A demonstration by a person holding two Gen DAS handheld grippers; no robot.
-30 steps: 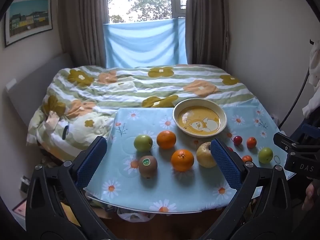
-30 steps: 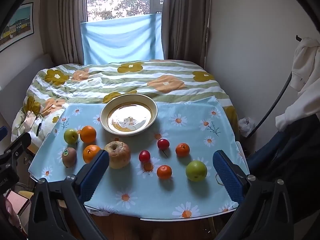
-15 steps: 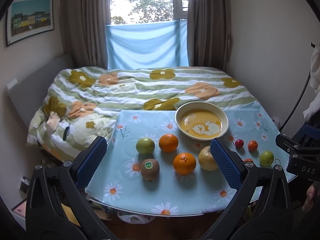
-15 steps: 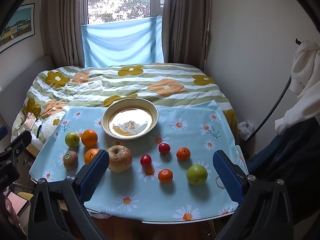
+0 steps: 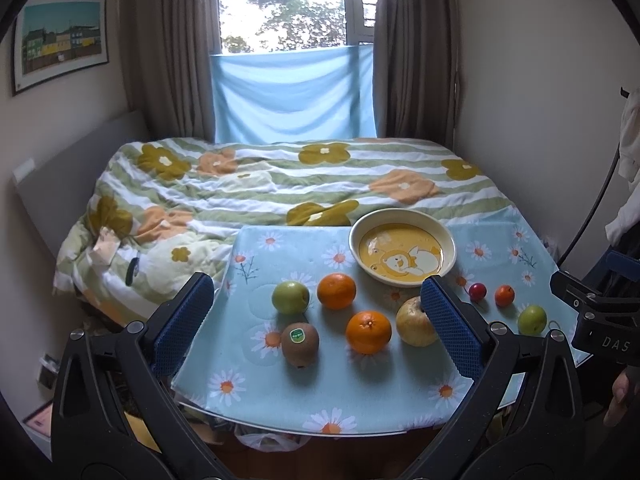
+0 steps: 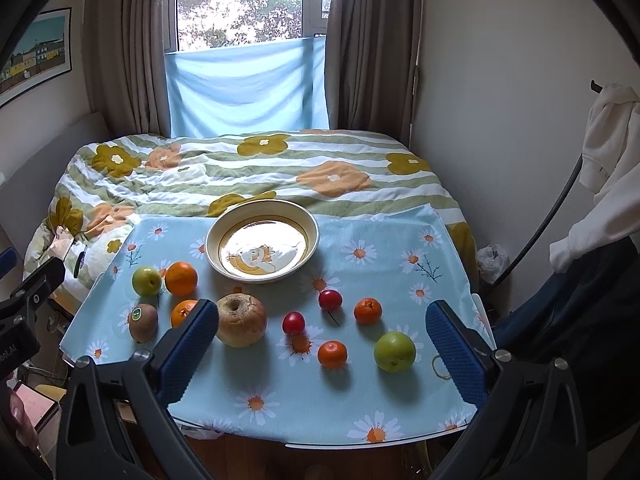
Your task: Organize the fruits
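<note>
Fingers: both sets spread wide with nothing between them. Left gripper (image 5: pixel 316 318) and right gripper (image 6: pixel 322 344) hover at the 6 o'clock edge of the desk (image 6: pixel 280 408), not touching any fruit.

Bowl: the yellow bowl (image 6: pixel 262 276) sits around 12 o'clock on the desk, empty, so I'd guess that's where the fruit goes.

Left bunch: green apple (image 5: pixel 290 297) and orange (image 5: pixel 336 291) side by side, with the kiwi (image 5: pixel 300 344) and second orange (image 5: pixel 368 331) nearer the 6 o'clock edge. All at about 9 o'clock from the bowl's side of the desk.

Middle: big pale pear-ish fruit (image 6: pixel 241 325), stem dimple facing up, partly hidden behind a finger in each view.

Right bunch: two little red fruits (image 6: pixel 293 323) (image 6: pixel 330 299), two small tangerines (image 6: pixel 367 311) (image 6: pixel 332 354), and another green apple (image 6: pixel 395 351), all toward 3 o'clock.

Handling, my guess: everything's round, so it'll roll if nudged. Apples are firm and smooth, so take them across the widest part. Oranges have some give and a grippier peel. Kiwi is fuzzy and likely softer, so go easy. The tiny red ones are light and slippery-looking, easy to squirt out, so centre them well.

Where things stand: nothing's in the bowl yet, looks like the very start.
</note>
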